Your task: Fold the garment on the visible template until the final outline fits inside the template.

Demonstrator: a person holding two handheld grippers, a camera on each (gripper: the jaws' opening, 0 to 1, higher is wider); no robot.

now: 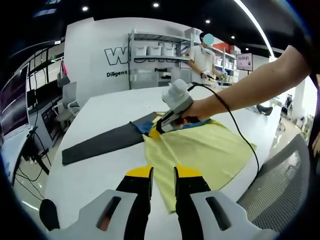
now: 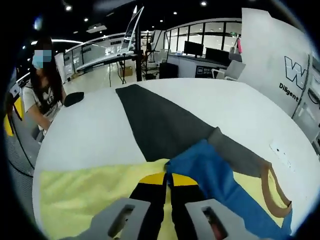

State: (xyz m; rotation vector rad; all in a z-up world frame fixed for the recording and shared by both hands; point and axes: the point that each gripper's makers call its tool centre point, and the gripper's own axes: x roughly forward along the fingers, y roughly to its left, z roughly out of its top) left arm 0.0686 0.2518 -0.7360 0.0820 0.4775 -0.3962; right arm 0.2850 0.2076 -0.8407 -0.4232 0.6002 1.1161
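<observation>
1. Spreading across a large white table (image 1: 100, 150), the yellow garment (image 1: 200, 155) lies flat with its near corner reaching the table's front edge, beside a grey mesh chair back (image 1: 280, 185) in the left gripper view.
2. Bare white tabletop stretches to the left of the garment and beyond it toward the far curved rim, giving wide room on those sides.
3. A long dark grey template strip (image 1: 102, 142) runs from the left part of the table to the garment's far corner, and the yellow cloth overlaps its end.
4. In the right gripper view the same template (image 2: 155, 125) widens away from the camera, with bare table on either side.
5. The left gripper (image 1: 163, 176) hovers above the garment's near-left edge with a narrow gap between its yellow-tipped jaws, gripping nothing.
6. The right gripper (image 1: 160, 125), seen in the left gripper view in a person's hand (image 1: 197, 109), sits at the garment's far corner with its tip down on the cloth.
7. In its own view the right gripper (image 2: 166, 179) has its jaws pressed together over the yellow cloth (image 2: 90, 195), right beside a blue fabric piece (image 2: 220, 185); whether any cloth is pinched between them I cannot tell.
8. A tan strap loop (image 2: 275, 187) lies at the right of the blue fabric.
9. A seated person (image 2: 42, 95) is at the table's far-left rim in the right gripper view.
</observation>
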